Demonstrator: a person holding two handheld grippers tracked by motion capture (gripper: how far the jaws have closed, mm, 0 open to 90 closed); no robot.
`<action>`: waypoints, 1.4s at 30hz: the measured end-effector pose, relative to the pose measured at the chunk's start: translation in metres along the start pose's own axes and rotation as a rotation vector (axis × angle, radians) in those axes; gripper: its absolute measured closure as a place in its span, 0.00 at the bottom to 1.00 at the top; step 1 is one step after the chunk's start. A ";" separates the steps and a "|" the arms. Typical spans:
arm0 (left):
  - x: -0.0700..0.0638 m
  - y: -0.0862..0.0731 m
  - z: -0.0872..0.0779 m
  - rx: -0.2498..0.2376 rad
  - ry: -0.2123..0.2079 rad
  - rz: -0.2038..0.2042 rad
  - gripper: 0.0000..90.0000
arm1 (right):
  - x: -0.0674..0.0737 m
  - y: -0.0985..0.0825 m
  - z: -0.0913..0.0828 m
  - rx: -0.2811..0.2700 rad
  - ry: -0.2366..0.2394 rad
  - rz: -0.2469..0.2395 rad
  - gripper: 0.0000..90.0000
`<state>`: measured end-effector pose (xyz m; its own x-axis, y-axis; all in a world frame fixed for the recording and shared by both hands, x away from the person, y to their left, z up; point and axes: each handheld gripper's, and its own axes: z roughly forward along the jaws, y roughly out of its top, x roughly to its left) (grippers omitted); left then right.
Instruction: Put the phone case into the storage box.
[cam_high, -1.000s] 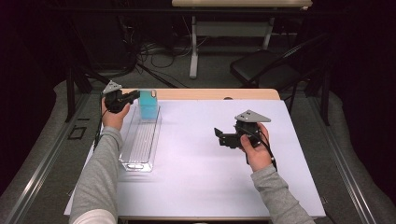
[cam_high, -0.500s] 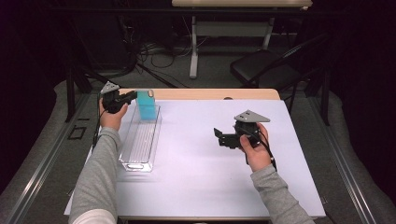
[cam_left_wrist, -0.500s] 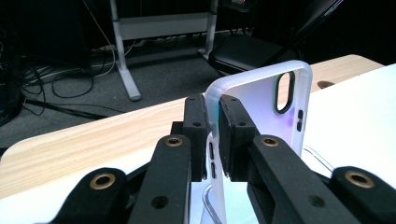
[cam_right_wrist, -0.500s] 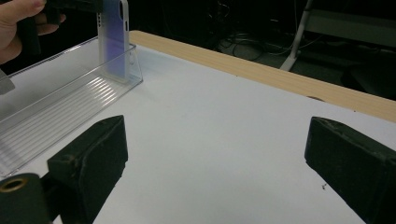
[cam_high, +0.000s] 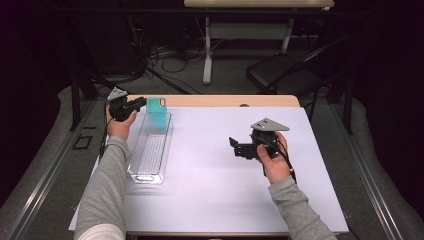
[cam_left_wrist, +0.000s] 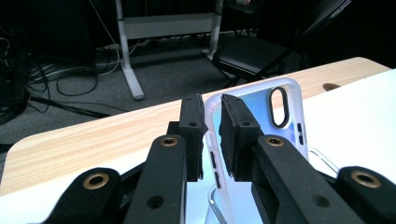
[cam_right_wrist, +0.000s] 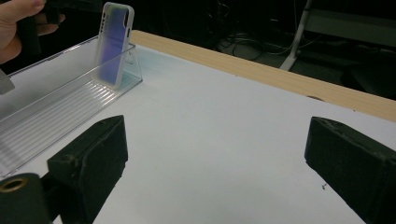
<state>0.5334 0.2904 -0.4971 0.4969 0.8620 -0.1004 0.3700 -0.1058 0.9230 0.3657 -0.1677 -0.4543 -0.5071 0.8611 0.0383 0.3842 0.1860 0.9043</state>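
Note:
A phone case (cam_high: 157, 116) with a teal-blue back and a white rim stands upright at the far end of a clear plastic tray (cam_high: 150, 150) on the left of the table. My left gripper (cam_high: 142, 104) holds the case (cam_left_wrist: 261, 116) by its side edge. Its jaws have just been opening a little, and the rim still sits tight between the two pads (cam_left_wrist: 192, 126). My right gripper (cam_high: 234, 146) hovers over the white table top at mid right, pointing left. It is open with nothing between its fingers. From there the case (cam_right_wrist: 113, 44) shows leaning on the tray's end wall.
The white mat (cam_high: 220, 190) covers the table, with a strip of wood (cam_high: 225, 101) along the far edge. Beyond the table are a black chair (cam_high: 280, 75), a desk leg (cam_high: 207, 55) and floor cables.
None visible in the high view; both hands and the case keep their places.

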 end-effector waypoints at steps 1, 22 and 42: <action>0.000 0.000 0.000 0.001 0.001 0.000 0.86 | 0.000 0.000 0.000 -0.001 0.000 0.000 0.06; -0.002 0.003 -0.005 0.046 0.078 -0.032 0.52 | 0.001 -0.002 0.002 0.000 0.004 0.003 0.06; -0.005 0.011 -0.018 0.060 0.141 -0.077 0.41 | 0.000 -0.001 0.003 -0.004 0.011 0.001 0.07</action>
<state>0.5210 0.2942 -0.4797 0.3517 0.9293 -0.1126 0.4506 -0.0626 0.8905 0.3674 -0.1667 -0.4566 -0.5154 0.8558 0.0437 0.3811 0.1832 0.9062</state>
